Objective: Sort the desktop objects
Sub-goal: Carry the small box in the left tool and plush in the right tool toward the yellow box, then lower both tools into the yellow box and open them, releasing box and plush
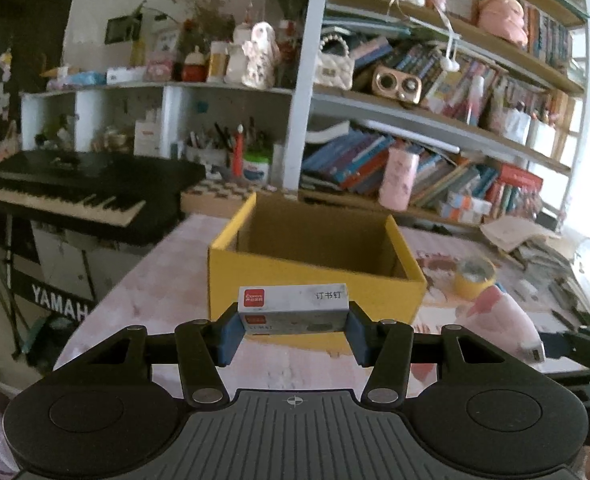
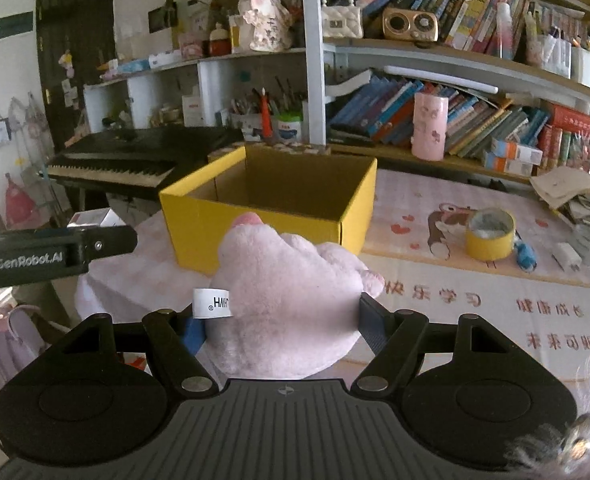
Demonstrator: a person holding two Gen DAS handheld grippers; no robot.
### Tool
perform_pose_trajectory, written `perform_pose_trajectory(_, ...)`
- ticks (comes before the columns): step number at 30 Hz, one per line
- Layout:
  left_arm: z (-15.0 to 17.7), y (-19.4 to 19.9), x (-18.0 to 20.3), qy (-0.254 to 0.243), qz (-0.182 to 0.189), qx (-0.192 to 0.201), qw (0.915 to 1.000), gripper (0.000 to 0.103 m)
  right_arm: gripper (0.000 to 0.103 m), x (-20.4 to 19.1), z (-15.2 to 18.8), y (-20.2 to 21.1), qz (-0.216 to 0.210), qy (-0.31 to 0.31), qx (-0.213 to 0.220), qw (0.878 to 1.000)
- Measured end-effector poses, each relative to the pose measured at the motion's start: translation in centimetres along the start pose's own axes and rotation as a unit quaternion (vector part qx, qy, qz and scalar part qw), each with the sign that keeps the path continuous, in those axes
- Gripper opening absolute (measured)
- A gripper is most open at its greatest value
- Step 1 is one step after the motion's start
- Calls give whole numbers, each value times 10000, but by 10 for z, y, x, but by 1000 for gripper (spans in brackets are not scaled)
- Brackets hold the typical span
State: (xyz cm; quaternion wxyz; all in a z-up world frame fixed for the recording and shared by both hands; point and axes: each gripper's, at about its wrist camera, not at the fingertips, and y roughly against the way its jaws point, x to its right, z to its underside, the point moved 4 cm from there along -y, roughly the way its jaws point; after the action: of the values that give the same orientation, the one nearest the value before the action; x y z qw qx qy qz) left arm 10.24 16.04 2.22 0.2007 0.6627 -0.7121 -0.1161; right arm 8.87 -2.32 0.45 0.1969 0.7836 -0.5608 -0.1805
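A cluttered study surrounds the work: bookshelves (image 2: 475,92) crammed with leaning books, a Yamaha keyboard (image 1: 67,196) off to the left, and a desk covered by a pale pink cartoon-printed mat (image 2: 495,300). On the mat stands an open yellow cardboard box (image 1: 315,276), which appears empty and is presumably the bin for the sorting.

The left gripper (image 1: 293,324) pinches a small staple box (image 1: 293,306) by its two short ends, the blue pads pressed flat against them. The grip keeps the box level, label up, just in front of the yellow box's near wall and about level with its rim, which suggests a drop over the rim is planned.

The right gripper (image 2: 283,320) is squeezed around a pink plush toy (image 2: 291,296), the soft body bulging above and below the pads and its white tag (image 2: 211,303) sticking out on the left. The toy is also held in front of the yellow box, so both items seem bound for the same container.

A roll of yellow tape (image 2: 490,234) lies on the mat well to the right of the box, with a small blue item (image 2: 526,255) just beside it and a white charger plug (image 2: 567,257) farther right, likely awaiting sorting. Loose papers pile at the far right edge.
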Motion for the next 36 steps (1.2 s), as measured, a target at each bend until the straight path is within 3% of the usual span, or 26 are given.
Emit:
perform_pose_trajectory(11,-33,-43,11,-76,-146,200,9997,52,71,23,-51,-31,-162,191,485,9985)
perform_pose_trajectory(20,-59,-94,22,-213,-435,263,9985,52,71,51,-97,-86,-214,521,699,9960)
perform_pose_trajectory(27,-55,-146,29,-476,-690,-121,9964,52,71,62,-120,-137,-439,973,547,9928)
perform_pose_trajectory(36,-42,-197,33,-839,-948,-879,9881,52,71,67,-126,-213,-856,1448,-220,9855)
